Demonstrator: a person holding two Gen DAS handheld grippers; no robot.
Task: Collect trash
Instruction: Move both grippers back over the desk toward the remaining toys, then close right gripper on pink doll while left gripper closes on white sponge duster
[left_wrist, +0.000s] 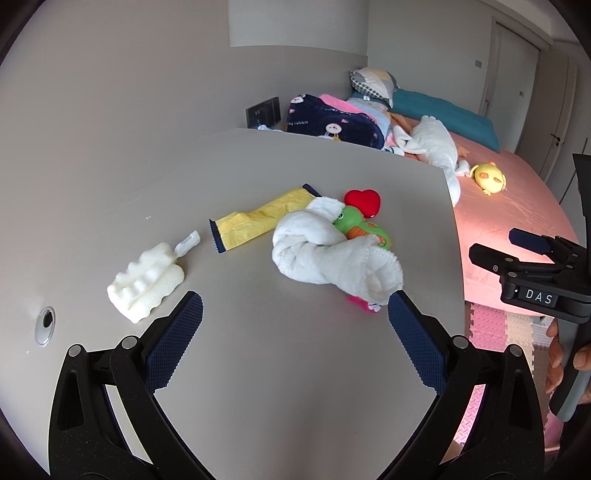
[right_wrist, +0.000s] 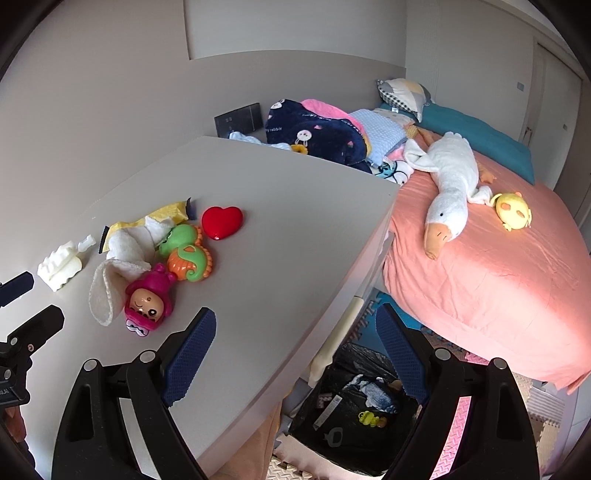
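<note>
**Hovering empty over the desk, trash still to pick**

Holding both grippers over the near edge of the desk, you have nothing in either one. The left gripper has its jaws wide apart, aimed down at the clutter in the middle of the desk. The right gripper is likewise spread wide, straddling the desk's right edge, with the black bin bag on the floor directly below it; that looks like the drop point, which is probably why you keep this hand out there.

The likely trash is the yellow wrapper, lying flat toward the far side with one end tucked under the white cloth, and the white foam piece near the left edge, well clear of everything else. The toys, namely the red heart, green frog and pink doll, sit tangled with the cloth, so the foam is your easier first grab.
</note>
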